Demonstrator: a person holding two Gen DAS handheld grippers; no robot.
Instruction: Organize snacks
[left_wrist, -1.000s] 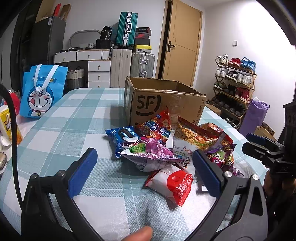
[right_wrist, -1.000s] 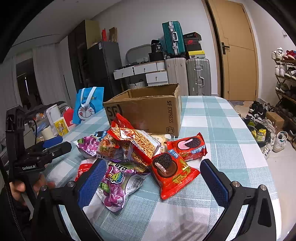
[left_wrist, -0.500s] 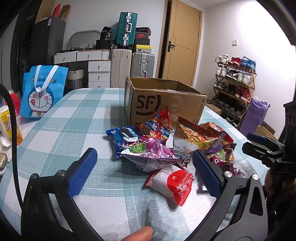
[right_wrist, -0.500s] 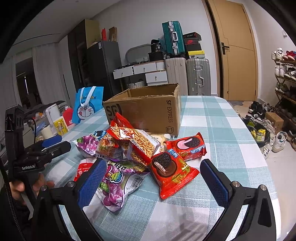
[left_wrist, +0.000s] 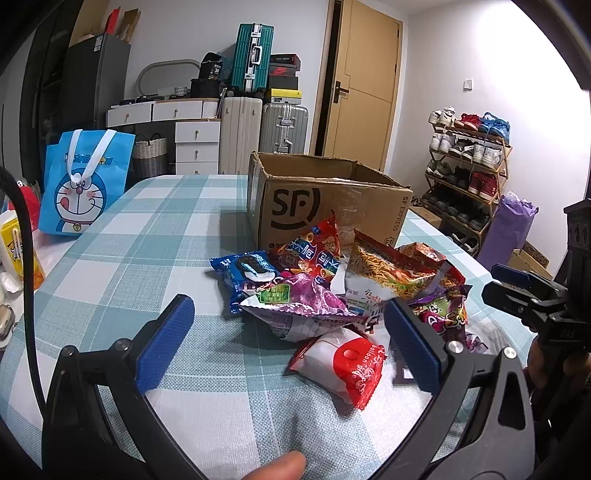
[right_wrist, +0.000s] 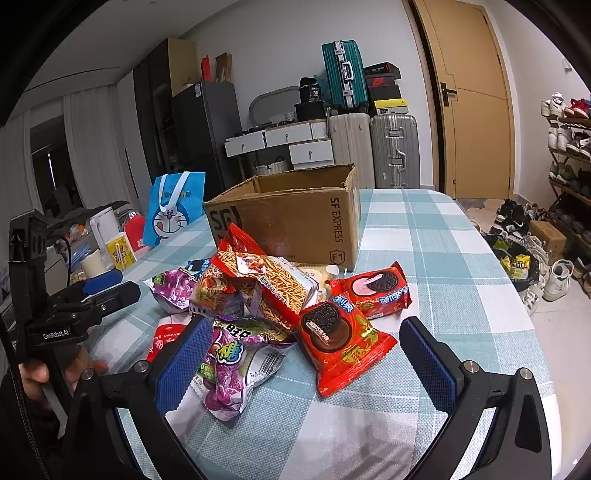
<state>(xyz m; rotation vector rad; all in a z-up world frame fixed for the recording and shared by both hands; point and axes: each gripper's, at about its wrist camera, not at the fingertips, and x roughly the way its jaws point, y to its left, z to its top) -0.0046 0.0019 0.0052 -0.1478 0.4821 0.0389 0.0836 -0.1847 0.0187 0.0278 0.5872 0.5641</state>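
On the checked table (right_wrist: 436, 258), lying heaped before a cardboard box (right_wrist: 295, 218): snack packets (right_wrist: 280, 295); hovering spread apart, empty: left gripper (left_wrist: 291, 339), right gripper (right_wrist: 306, 354).

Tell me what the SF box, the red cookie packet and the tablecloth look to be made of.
SF box: brown corrugated cardboard, matte, with worn flap edges and clear tape. Red cookie packet: glossy plastic film, likely foil-lined, with crimped ends and sheen. Tablecloth: looks like woven fabric or textured vinyl, judging by its fine grid texture; unclear which.
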